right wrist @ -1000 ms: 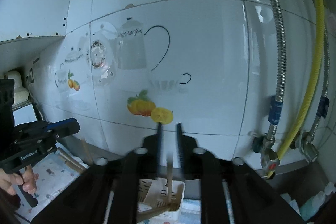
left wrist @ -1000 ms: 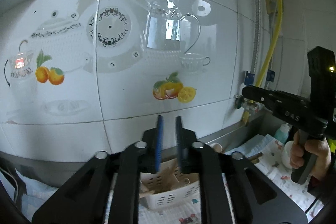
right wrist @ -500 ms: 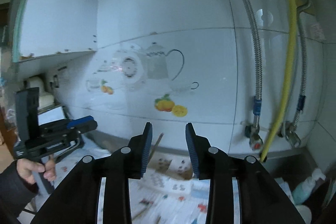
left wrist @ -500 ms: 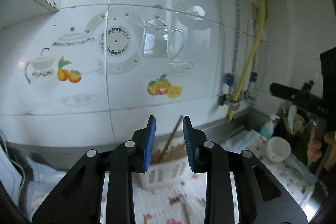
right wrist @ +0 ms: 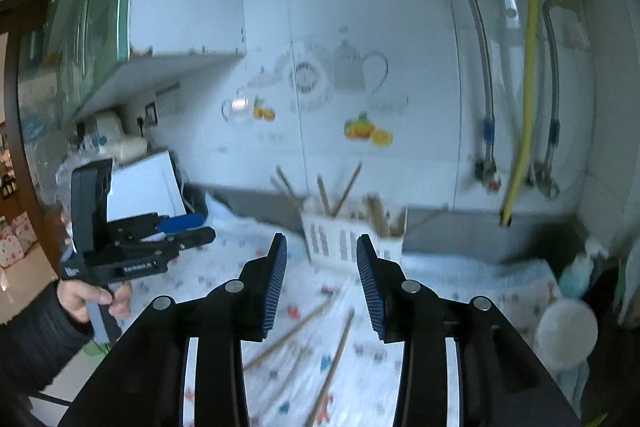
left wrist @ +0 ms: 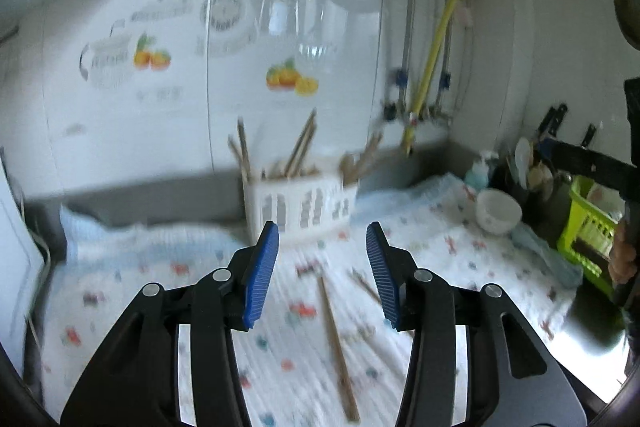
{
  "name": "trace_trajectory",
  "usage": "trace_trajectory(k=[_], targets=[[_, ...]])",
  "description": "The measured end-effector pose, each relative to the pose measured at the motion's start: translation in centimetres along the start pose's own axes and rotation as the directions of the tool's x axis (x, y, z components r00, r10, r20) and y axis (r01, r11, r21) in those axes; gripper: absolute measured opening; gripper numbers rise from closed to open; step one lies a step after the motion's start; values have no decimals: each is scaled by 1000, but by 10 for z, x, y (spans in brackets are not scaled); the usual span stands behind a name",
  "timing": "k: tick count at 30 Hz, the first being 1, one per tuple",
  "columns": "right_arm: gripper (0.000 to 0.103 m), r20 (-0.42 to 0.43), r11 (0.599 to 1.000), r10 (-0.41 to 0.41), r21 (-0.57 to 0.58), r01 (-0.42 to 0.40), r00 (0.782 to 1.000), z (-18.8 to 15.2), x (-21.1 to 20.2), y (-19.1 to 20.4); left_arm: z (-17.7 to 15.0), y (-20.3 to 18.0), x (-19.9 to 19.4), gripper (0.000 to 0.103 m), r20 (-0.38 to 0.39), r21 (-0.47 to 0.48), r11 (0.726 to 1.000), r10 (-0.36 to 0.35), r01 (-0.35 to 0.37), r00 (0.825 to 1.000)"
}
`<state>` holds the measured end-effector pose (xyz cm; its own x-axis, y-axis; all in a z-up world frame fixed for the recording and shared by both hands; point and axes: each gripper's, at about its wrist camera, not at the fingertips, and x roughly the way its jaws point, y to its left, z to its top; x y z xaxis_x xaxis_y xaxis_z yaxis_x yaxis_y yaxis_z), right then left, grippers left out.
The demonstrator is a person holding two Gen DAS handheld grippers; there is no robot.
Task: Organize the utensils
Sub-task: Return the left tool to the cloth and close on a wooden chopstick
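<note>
A white slotted utensil basket (left wrist: 302, 205) stands against the tiled wall with several wooden chopsticks upright in it; it also shows in the right wrist view (right wrist: 352, 237). Loose wooden chopsticks (left wrist: 336, 339) lie on the patterned cloth in front of it, and also show in the right wrist view (right wrist: 334, 363). My left gripper (left wrist: 322, 269) is open and empty, above the cloth short of the basket. My right gripper (right wrist: 322, 281) is open and empty, above the loose chopsticks. The left gripper also shows at the left of the right wrist view (right wrist: 188, 229).
A white bowl (left wrist: 498, 211) and a blue soap bottle (left wrist: 478, 173) stand at the right. A green rack (left wrist: 588, 227) is at the far right. A white appliance (right wrist: 144, 187) stands at the left. Pipes and a yellow hose (right wrist: 524, 79) run down the wall.
Both grippers have pulled back and away from the basket and opened wide. The right gripper, shut on a chopstick over the basket a second ago, now holds nothing.
</note>
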<state>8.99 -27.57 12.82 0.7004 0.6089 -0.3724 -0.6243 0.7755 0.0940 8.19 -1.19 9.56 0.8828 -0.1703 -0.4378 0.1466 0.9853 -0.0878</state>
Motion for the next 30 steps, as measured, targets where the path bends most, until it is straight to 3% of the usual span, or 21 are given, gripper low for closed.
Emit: trace_trajectory(k=[7, 16, 25, 30], targets=[[36, -99, 998, -60, -31, 57, 993, -67, 18, 22, -58, 10, 15, 46, -110, -65, 998, -17, 10, 994], [27, -227, 998, -60, 15, 65, 972, -130, 49, 28, -116, 3, 39, 46, -240, -91, 995, -63, 43, 969], [20, -331, 994, -77, 46, 97, 941, -171, 79, 26, -153, -8, 61, 38, -320, -101, 993, -89, 59, 943], [16, -373, 991, -94, 57, 124, 923, -184, 92, 21, -156, -9, 71, 27, -336, -101, 993, -96, 66, 937]])
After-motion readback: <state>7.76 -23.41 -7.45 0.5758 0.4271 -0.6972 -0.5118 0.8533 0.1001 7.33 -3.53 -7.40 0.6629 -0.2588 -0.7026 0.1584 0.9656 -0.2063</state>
